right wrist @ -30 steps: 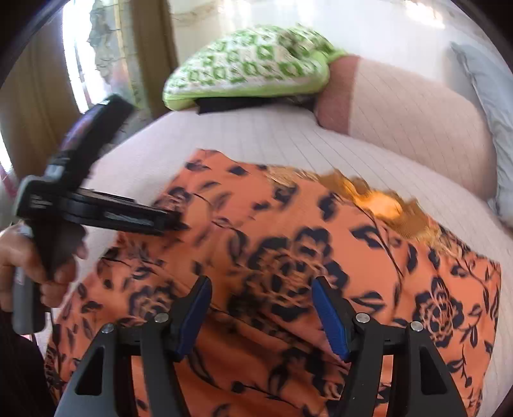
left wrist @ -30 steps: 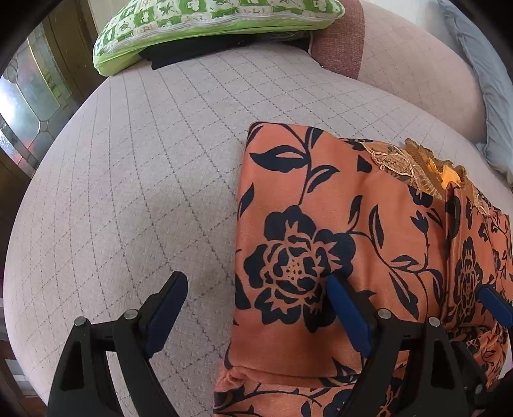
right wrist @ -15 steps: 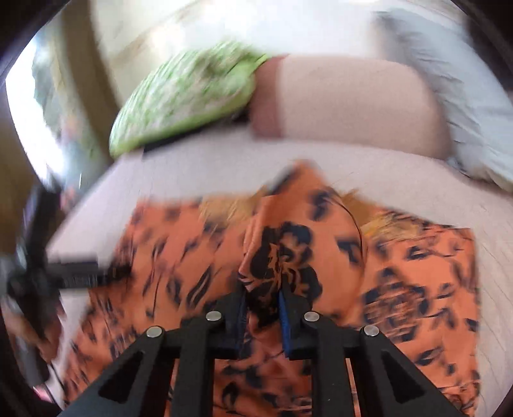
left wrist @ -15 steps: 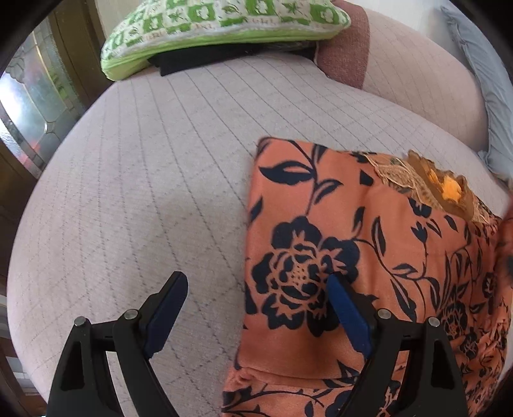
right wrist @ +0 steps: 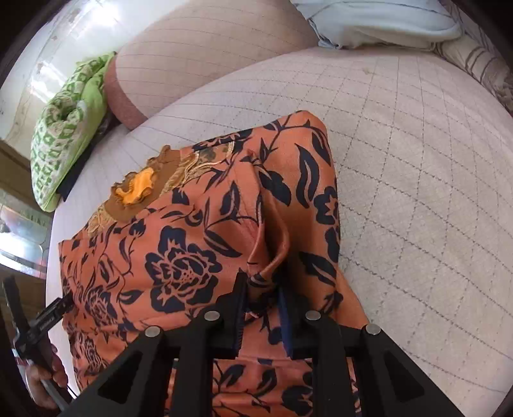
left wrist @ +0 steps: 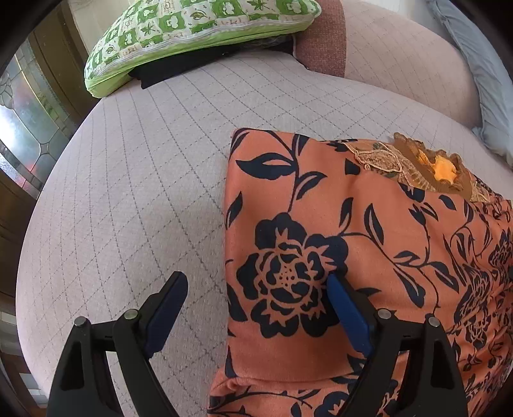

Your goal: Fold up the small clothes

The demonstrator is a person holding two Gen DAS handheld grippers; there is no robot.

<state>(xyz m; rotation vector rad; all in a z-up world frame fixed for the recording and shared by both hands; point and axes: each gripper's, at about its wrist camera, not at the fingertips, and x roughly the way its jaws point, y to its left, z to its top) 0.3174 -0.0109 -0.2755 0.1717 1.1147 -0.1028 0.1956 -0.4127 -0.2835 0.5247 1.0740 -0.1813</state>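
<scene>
An orange garment with black flowers [left wrist: 320, 224] lies flat on the quilted pinkish bed [left wrist: 128, 192]; its embroidered neckline [left wrist: 426, 163] points to the far side. My left gripper [left wrist: 255, 282] stands open over the garment's left edge, one finger on the cloth and the other over bare bed. In the right wrist view the garment [right wrist: 179, 256] has its right side lifted into a fold. My right gripper [right wrist: 261, 285] pinches that fold between its pads, and its jaws are opening slightly. The left gripper [right wrist: 41, 320] shows at the far left, held by a hand [right wrist: 41, 385].
A green patterned pillow [left wrist: 192, 29] lies on a black cloth [left wrist: 179, 64] at the far end. A pink bolster [left wrist: 384, 48] and a grey-blue pillow [left wrist: 481, 80] line the back. A glass door [left wrist: 22, 106] is off the bed's left edge.
My right gripper went from open above the garment to closed on a fold of it, then swept sideways while rolling, dragging the cloth along. The left gripper stayed put.
</scene>
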